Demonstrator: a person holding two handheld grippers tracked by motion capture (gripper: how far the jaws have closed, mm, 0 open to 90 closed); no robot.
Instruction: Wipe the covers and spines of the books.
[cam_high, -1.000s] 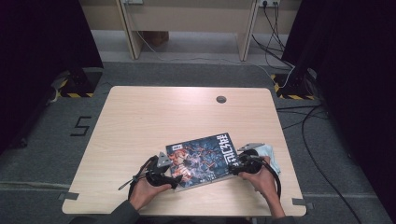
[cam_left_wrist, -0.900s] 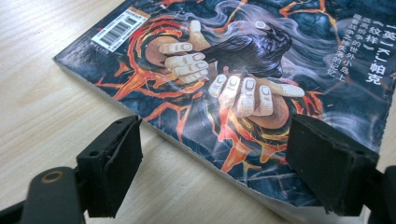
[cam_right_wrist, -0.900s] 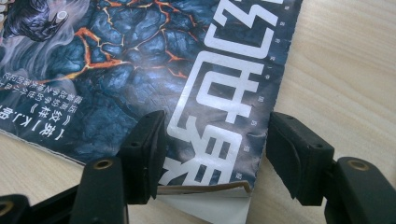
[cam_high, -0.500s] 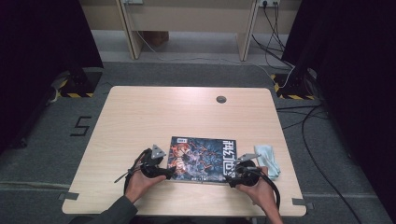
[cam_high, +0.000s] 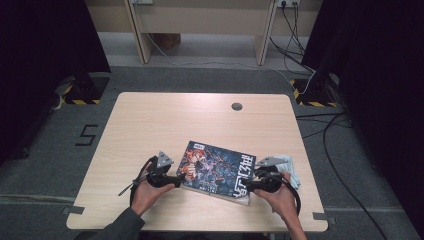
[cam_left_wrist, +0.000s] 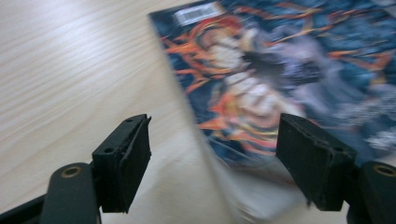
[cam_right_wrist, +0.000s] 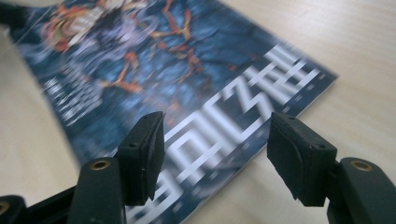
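At the lower middle of the high view, the magazine (cam_high: 216, 171) lies flat on the table (cam_high: 165, 120), glossy cover up, thin and rectangular. Left gripper (cam_high: 176, 178) straddles its left edge, fingers just closing in, not yet pressing. Right gripper (cam_high: 248, 187) hangs released over the right end. No grip yet; lifting remains. Pale woodgrain underneath, crumpled cloth (cam_high: 290, 167) at right.
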